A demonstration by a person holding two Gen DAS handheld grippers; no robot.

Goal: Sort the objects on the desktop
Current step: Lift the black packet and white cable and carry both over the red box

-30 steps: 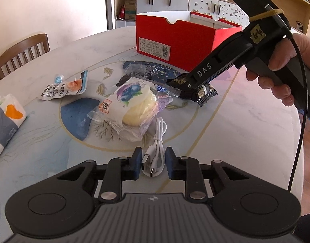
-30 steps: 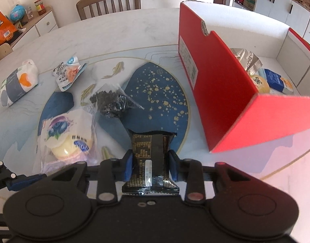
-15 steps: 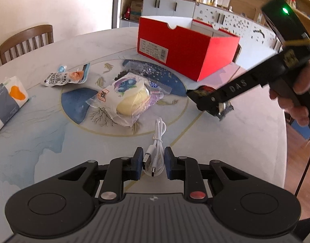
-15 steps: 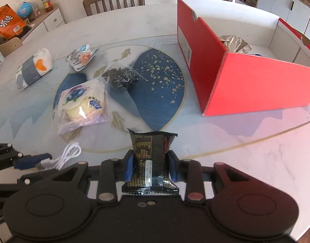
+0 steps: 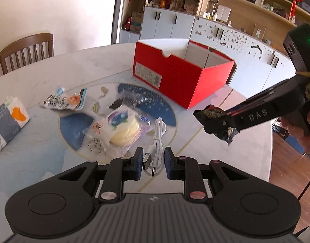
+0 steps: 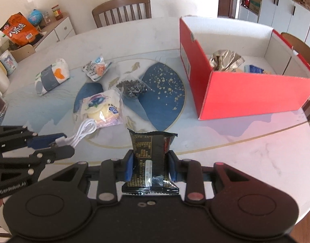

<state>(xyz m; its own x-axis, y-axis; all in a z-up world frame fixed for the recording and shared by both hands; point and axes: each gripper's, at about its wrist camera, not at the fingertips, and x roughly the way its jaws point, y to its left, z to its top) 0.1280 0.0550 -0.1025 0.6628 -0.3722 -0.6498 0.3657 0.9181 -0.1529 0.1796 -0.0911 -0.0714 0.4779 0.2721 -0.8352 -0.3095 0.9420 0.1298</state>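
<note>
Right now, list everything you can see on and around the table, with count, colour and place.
Box: one, red, table's far right; crumpled silver wrapper inside.
Bun packet: one, yellow-white, table centre.
Clear bag: one, dark contents, beyond the bun.
Small sachet: one, white-orange, far left.
Tissue pack: one, white-grey, left edge.
Chair: one, brown wood, behind the table.
Cable: one, white, in left gripper, shut.
Snack packet: one, black, in right gripper, shut.
</note>
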